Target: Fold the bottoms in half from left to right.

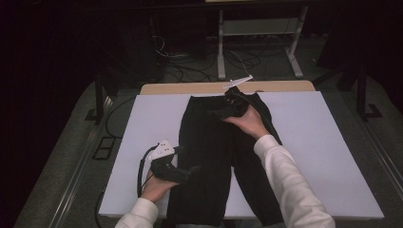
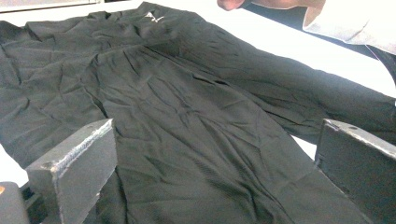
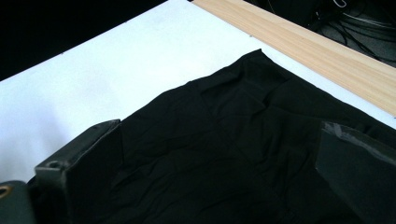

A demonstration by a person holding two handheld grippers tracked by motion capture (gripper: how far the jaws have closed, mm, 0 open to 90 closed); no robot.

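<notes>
Left hand-held gripper (image 1: 192, 169): jaws spread wide, nothing between them, hovering over the near left leg of the black trousers (image 1: 214, 156). Right hand-held gripper (image 1: 223, 112): jaws also apart and empty in its own view, sitting over the waistband end near the far edge of the counter (image 1: 142, 142).

Trousers lie flat and lengthwise down the middle of the white counter – waistband far, leg cuffs reaching the near edge. Fabric is lightly wrinkled; a small white logo (image 2: 153, 17) shows near the waistband.

Step, as I read it: positioning for a grasp, likely start of a fold – no cloth pinched yet. Next move calls for each gripper to drop onto the fabric and close on an edge: right on the waistband, left on the outer seam of the leg.

Room: bare white counter on both sides of the trousers, plenty of swing space. Far side is tighter – waistband sits just short of the wooden strip (image 3: 317, 51). Cuffs are at the near edge, so dragging toward the person risks cloth sliding off.
</notes>
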